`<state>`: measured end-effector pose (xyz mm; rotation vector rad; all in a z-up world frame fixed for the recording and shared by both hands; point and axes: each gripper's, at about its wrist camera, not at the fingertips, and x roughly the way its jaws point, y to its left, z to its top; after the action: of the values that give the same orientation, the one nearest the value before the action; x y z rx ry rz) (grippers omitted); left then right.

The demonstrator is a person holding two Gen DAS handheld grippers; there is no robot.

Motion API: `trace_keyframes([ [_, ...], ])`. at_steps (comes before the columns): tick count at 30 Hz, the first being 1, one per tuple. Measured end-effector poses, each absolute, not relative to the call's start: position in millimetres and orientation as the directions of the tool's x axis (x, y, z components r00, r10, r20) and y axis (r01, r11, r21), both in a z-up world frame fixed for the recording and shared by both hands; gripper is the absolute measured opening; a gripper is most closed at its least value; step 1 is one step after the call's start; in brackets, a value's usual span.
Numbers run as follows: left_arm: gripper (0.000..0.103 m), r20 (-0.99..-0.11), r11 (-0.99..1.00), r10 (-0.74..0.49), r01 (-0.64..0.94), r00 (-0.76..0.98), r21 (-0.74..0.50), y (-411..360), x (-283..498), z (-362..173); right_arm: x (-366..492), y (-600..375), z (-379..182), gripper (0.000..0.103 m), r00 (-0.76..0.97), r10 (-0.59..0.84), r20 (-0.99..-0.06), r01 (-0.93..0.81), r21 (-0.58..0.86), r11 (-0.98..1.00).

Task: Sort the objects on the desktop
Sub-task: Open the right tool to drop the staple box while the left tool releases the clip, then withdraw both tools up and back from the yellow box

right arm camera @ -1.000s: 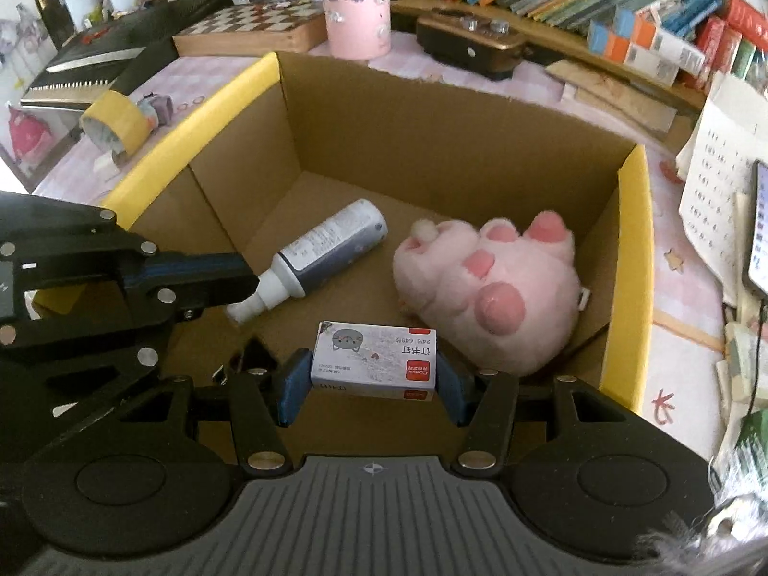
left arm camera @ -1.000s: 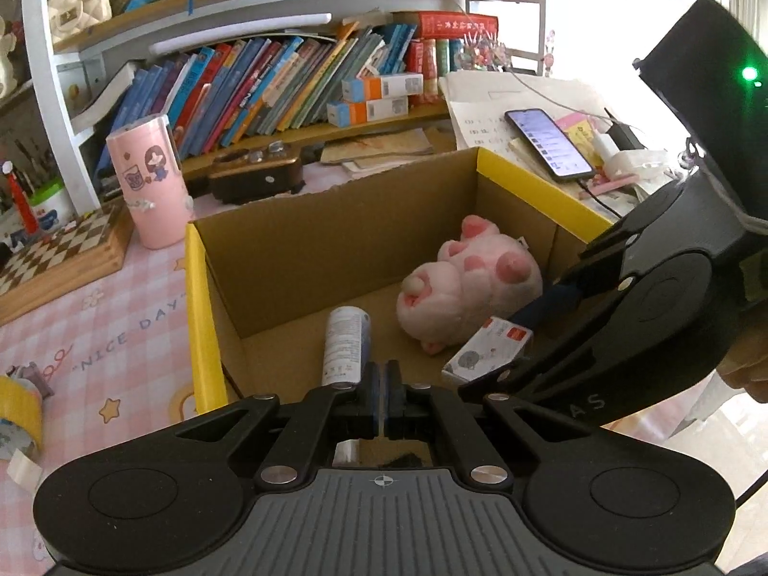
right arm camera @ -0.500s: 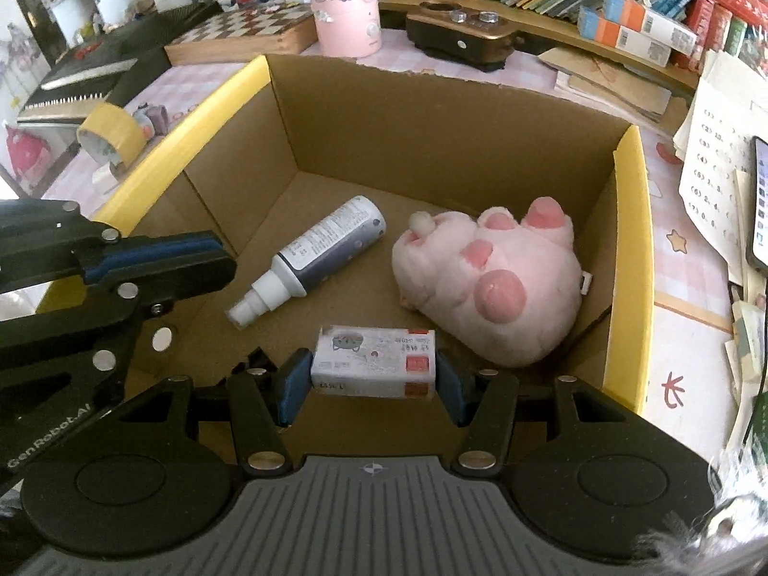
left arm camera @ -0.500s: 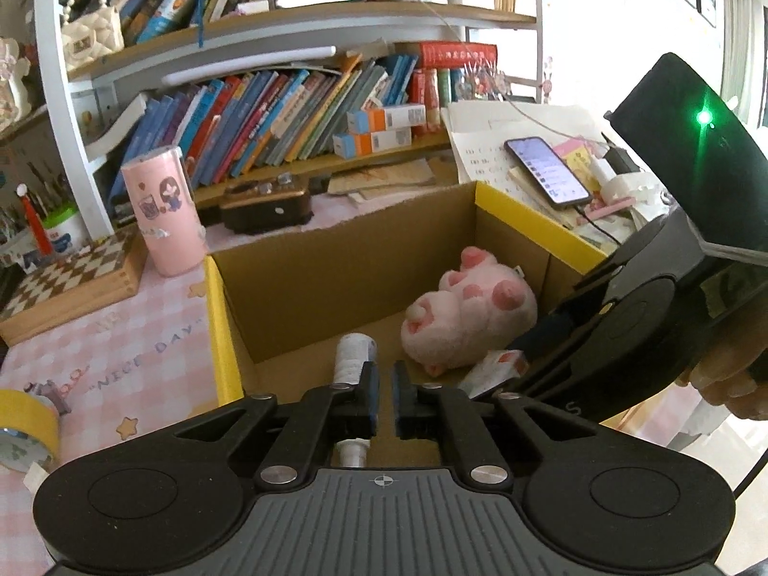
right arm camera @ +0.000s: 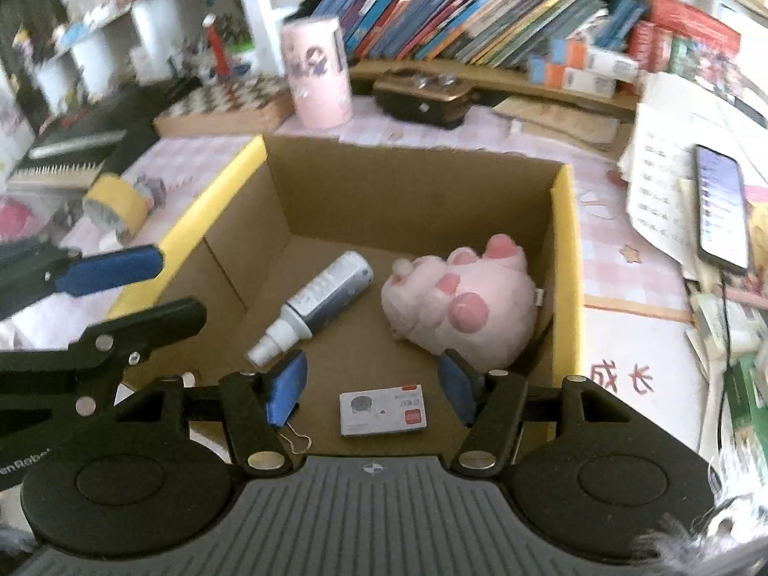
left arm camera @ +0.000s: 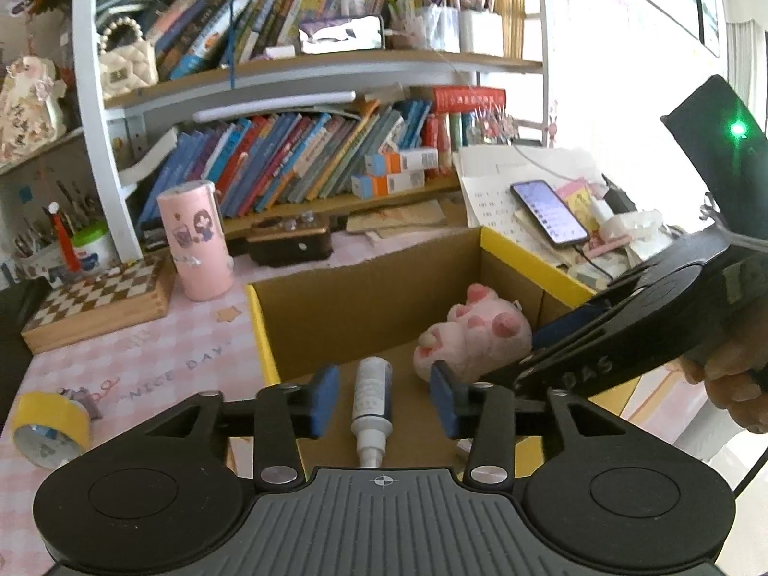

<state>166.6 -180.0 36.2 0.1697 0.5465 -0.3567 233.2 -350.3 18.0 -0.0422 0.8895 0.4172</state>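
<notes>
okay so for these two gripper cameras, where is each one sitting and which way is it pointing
Left wrist: on the left gripper, looking across the cardboard box toward the bookshelf; the right gripper and a hand show at right.
Right wrist: on the right gripper, angled down into the box; the left gripper's fingers show at left.
Shared: box, spray bottle, pink plush, phone.

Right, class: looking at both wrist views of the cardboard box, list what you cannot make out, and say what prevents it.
- Small box: print too small in the right wrist view; hidden in the left.
- Spray bottle: label unreadable; nozzle tip hidden by the left gripper body.
- Plush toy: its right side hidden by the right gripper.
- Phone: screen text blurred.
</notes>
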Motion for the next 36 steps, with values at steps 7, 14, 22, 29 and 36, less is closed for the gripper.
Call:
trace_keyframes([
  [7, 0.063, -0.480, 0.937, -0.293, 0.349, 0.827, 0.030, -161.3, 147.4, 50.1, 194.7, -364.0, 40.8, 0.060, 0.674, 0.283, -0.683, -0.237, 0.163, 0.958],
  [14, 0.070, -0.456, 0.936, -0.313, 0.353, 0.833, 0.002, -144.0, 129.4, 53.4, 153.5, -367.6, 53.6, 0.062, 0.759, 0.193, -0.622, -0.118, 0.160, 0.980],
  [22, 0.079, -0.408, 0.932, -0.330, 0.361, 0.851, -0.001, -121.1, 104.3, 52.5, 106.8, -355.4, 48.0, 0.063, 0.805, 0.063, -0.591, 0.026, 0.140, 0.990],
  [29, 0.079, -0.437, 0.924, -0.339, 0.382, 0.833, 0.012, -95.3, 81.2, 43.4, 67.6, -332.4, 31.0, 0.063, 0.793, -0.011, -0.609, 0.110, 0.125, 0.986],
  [36, 0.083, -0.475, 0.916, -0.343, 0.400, 0.810, 0.019, -69.7, 58.0, 32.8, 31.5, -303.2, 15.4, 0.064, 0.765, -0.039, -0.643, 0.164, 0.136, 0.977],
])
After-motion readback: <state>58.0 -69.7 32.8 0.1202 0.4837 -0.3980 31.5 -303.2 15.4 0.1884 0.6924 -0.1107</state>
